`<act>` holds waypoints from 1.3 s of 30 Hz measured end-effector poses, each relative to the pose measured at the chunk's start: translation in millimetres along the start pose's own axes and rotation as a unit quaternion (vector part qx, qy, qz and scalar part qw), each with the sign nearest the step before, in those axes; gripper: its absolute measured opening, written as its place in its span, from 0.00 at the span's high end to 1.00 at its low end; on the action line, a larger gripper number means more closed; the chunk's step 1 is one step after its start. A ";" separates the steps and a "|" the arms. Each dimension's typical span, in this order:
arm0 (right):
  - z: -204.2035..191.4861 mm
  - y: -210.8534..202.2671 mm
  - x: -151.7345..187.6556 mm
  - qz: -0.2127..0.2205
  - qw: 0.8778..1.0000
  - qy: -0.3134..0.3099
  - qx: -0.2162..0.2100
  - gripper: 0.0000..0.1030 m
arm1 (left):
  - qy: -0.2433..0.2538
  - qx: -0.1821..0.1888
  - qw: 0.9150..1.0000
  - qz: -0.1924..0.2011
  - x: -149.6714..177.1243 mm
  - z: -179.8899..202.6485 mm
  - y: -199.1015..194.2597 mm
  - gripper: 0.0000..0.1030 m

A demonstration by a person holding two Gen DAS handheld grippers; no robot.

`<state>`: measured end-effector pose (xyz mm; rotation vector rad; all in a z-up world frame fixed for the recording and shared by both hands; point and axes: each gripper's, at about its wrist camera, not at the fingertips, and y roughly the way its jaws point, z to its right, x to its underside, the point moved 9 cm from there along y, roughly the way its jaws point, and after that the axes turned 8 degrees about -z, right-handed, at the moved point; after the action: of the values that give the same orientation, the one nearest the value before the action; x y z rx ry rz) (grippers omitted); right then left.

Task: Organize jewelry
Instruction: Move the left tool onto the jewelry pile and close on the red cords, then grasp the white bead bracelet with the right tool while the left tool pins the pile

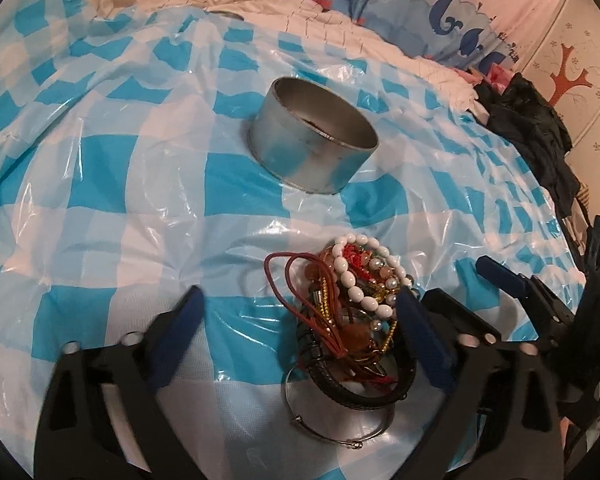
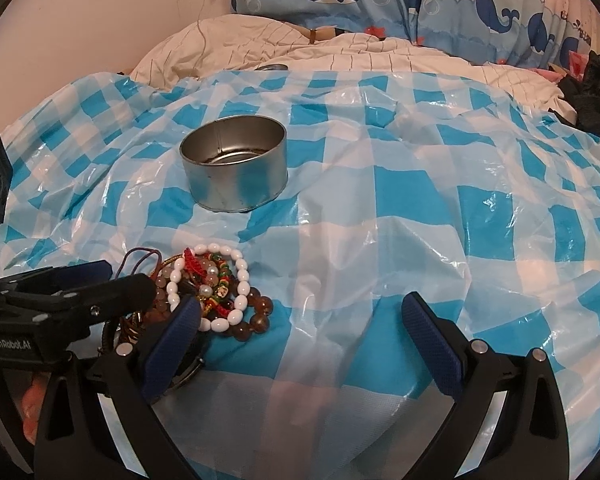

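Meanwhile, the left gripper (image 1: 300, 344) straddles a tangled heap of beaded bracelets and cords (image 1: 352, 304) on the blue-checked plastic sheet (image 1: 140, 208), jaws wide, seemingly poised to lift it toward the round metal tin (image 1: 312, 140), as the right gripper (image 2: 300, 344) waits open, empty.

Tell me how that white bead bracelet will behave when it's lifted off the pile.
The white bead bracelet looks strung, so it would probably sag limply. Its glossy beads may slip between the jaws. It overlaps other pieces in the jewelry pile, so neighbours might drag along.

Dim warm indoor light, glare streaks on your checked plastic sheet (image 1: 100, 208), fisheye-bent edges, soft focus throughout.
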<state>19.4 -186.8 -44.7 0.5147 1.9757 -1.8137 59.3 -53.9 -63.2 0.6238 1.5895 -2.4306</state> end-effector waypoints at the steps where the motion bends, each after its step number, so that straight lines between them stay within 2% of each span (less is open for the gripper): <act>1: 0.2 0.3 0.5 -0.001 1.000 -0.001 0.002 0.06 | 0.002 0.005 1.000 -0.001 -0.3 -0.6 -0.1 0.30; 3: 0.7 0.7 0.7 -0.001 1.000 0.000 0.001 0.06 | 0.008 0.016 1.000 -0.012 2.1 0.4 4.1 0.61; 5: 2.6 0.3 0.3 -0.001 1.000 0.005 0.000 0.06 | 0.010 0.024 0.999 -0.023 4.6 0.8 8.9 0.75; 6: 3.4 0.6 0.3 -0.001 1.000 0.007 0.000 0.06 | 0.009 0.034 0.999 -0.022 4.7 1.6 8.3 0.80; 7: 4.0 0.7 0.2 -0.002 1.000 0.008 -0.001 0.06 | 0.011 0.035 0.999 -0.019 4.1 1.9 7.0 0.82; 9: 4.5 0.5 0.1 -0.002 1.000 0.009 -0.001 0.06 | 0.016 0.034 0.999 -0.001 1.3 2.9 0.2 0.93; 11: 4.5 0.7 0.0 -0.002 1.000 0.007 -0.001 0.06 | 0.016 0.037 0.999 0.008 -0.6 2.7 -4.9 0.96; 16: 3.4 0.9 0.3 -0.001 1.000 0.005 -0.004 0.06 | 0.009 0.048 0.998 0.035 -7.6 -0.4 -19.8 0.97; 23: -16.5 -4.6 -0.5 0.015 0.999 -0.033 -0.026 0.06 | -0.006 0.038 0.997 0.074 -19.2 -16.0 -41.9 0.97; 29: -41.3 6.5 2.6 0.002 0.995 -0.091 -0.029 0.08 | -0.018 0.029 0.997 0.071 -19.3 -29.3 -43.4 0.97; 31: -42.5 18.1 4.4 -0.019 0.995 -0.098 -0.024 0.24 | -0.018 0.031 0.997 0.067 -19.1 -28.4 -41.4 0.97; 33: -41.2 26.3 5.8 -0.032 0.995 -0.085 -0.040 0.44 | -0.016 0.032 0.997 0.064 -18.6 -26.6 -39.6 0.97; 34: -38.5 27.4 4.9 -0.034 0.995 -0.073 -0.054 0.48 | -0.014 0.033 0.997 0.063 -18.1 -25.3 -39.2 0.97; 36: -34.3 25.1 4.4 -0.026 0.996 -0.055 -0.062 0.63 | -0.011 0.032 0.997 0.063 -17.9 -24.4 -39.0 0.97; 39: -23.6 21.9 1.2 -0.018 0.996 -0.013 -0.091 0.75 | -0.011 0.032 0.997 0.064 -17.5 -23.6 -39.3 0.97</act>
<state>28.7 -161.3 -62.1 0.3984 2.1193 -1.6302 66.7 -17.6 -31.0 0.6835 1.4224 -2.3946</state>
